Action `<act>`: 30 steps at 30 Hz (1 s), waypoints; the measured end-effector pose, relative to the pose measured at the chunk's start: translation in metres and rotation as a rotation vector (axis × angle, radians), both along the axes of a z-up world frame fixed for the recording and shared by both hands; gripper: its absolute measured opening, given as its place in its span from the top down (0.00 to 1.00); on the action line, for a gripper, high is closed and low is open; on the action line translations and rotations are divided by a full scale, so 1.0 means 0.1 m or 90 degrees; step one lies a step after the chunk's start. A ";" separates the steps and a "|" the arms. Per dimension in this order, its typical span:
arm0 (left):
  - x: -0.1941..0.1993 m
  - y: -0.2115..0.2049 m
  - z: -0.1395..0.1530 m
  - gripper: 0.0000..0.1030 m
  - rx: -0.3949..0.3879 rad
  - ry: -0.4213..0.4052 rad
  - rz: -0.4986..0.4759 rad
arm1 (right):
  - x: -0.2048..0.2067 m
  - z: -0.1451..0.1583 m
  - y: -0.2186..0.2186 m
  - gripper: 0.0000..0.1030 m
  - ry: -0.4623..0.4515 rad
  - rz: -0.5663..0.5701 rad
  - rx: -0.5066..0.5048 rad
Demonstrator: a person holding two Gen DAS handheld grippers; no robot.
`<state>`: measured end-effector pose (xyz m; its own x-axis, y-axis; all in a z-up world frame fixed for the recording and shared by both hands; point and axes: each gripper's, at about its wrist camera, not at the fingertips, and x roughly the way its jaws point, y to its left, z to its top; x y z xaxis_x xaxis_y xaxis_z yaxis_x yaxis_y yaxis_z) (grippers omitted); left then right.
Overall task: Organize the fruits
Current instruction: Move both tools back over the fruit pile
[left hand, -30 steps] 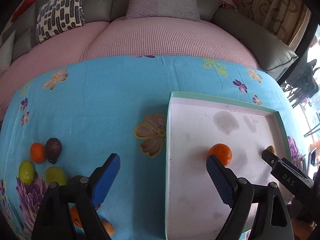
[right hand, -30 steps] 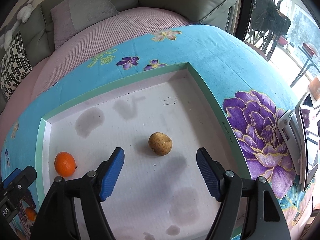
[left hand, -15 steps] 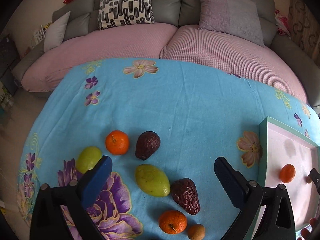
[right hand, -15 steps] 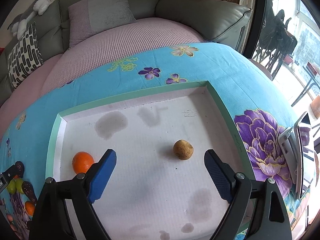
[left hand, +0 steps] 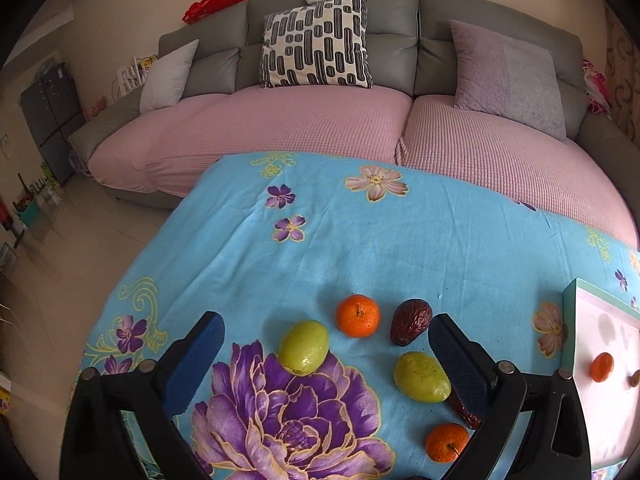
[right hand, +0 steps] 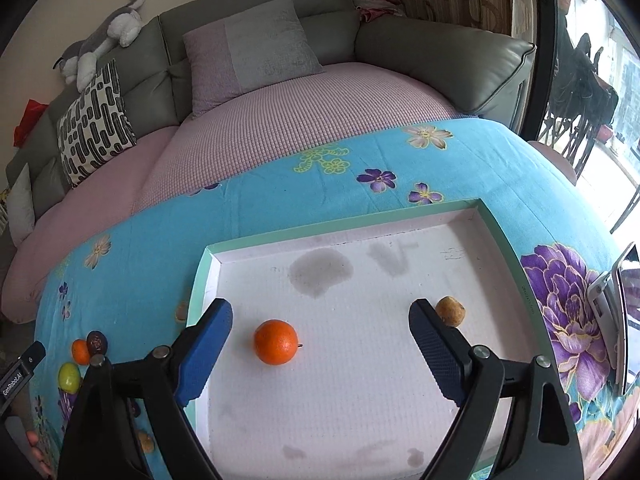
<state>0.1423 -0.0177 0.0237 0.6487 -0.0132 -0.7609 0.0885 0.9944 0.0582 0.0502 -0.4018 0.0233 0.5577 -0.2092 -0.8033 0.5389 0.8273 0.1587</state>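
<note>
Two fruits lie in the white tray [right hand: 400, 420], so most sorting remains, I judge: an orange [right hand: 276, 341] and a small brown fruit [right hand: 450, 310], well apart. On the blue-clothed surface [left hand: 360, 240] two green fruits, two oranges and two dark wrinkled ones wait. Left hand-held gripper [left hand: 324, 354] has just opened wide, empty, over them; right hand-held gripper [right hand: 320, 344], likewise just opened, hovers empty above the tray.

Both views look steeply down along their own claws at the desk, with the sofa [left hand: 320, 128] beyond. The left wrist view sits close over loose fruit on the blue cloth [left hand: 360, 240], catching the tray [left hand: 576, 312] at its right edge. The right wrist view hangs close over the tray's floor. Both show the tray's orange [right hand: 276, 342] and the patterned cushion [left hand: 316, 42].
</note>
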 end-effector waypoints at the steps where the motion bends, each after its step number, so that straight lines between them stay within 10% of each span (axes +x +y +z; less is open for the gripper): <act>1: 0.00 0.05 0.02 0.00 -0.007 -0.002 0.003 | 0.02 0.03 0.07 0.12 -0.008 0.013 -0.003; 13: 0.05 0.51 0.15 0.00 -0.072 -0.002 0.041 | 0.39 0.17 1.08 0.12 -0.061 0.202 -0.012; 30: 0.47 0.38 -0.77 0.02 -0.072 0.185 0.033 | 0.70 -0.60 1.93 0.13 0.098 0.365 -0.008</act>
<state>0.1888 0.0203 -0.0530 0.4061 -0.0808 -0.9102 0.0346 0.9967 -0.0731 0.1200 -0.2090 -0.0371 0.4612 0.0809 -0.8836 0.0223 0.9945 0.1027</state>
